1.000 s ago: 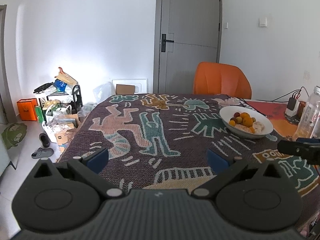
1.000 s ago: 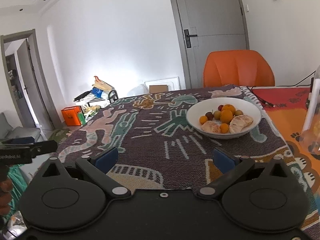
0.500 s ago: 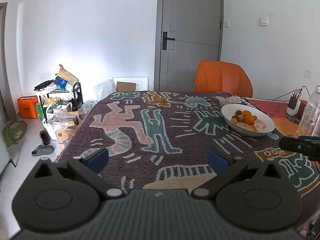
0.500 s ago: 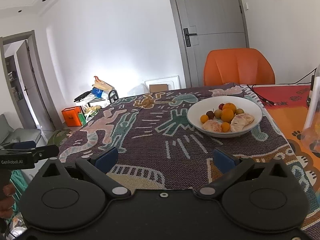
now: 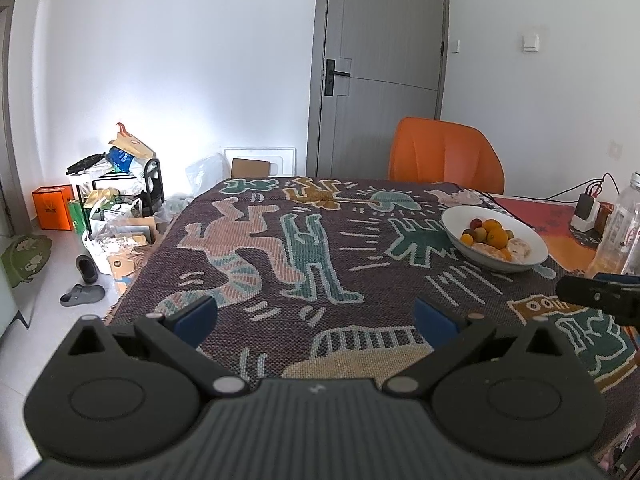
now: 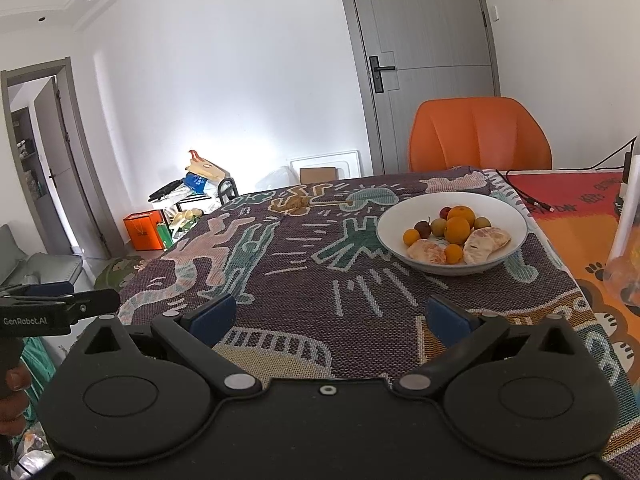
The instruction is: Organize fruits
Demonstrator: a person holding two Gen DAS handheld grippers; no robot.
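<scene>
A: Where does the fruit sit?

B: In a white bowl (image 6: 451,236) on the patterned tablecloth (image 6: 288,264), at about one o'clock from the right gripper (image 6: 332,316) and well apart from it. From the left gripper (image 5: 316,316) the same bowl (image 5: 494,244) lies toward two o'clock.

A: What is in it?

B: Small oranges (image 6: 458,229), two peeled citrus pieces (image 6: 486,245) at the near side, and a few small dark and yellow-green fruits (image 6: 422,228) behind them.

A: And the tongs?

B: Both are released, their blue pads spread wide over bare cloth, gripping nothing. The right gripper's tip (image 5: 596,298) shows at three o'clock in the left view; the left one's (image 6: 60,308) shows at nine o'clock in the right view, with fingers (image 6: 14,380) on its handle.

A: Anything else nearby?

B: An orange chair (image 6: 480,136) stands at the table's far edge, at twelve o'clock beyond the bowl, and a clear bottle (image 5: 620,228) stands to the bowl's right.
</scene>
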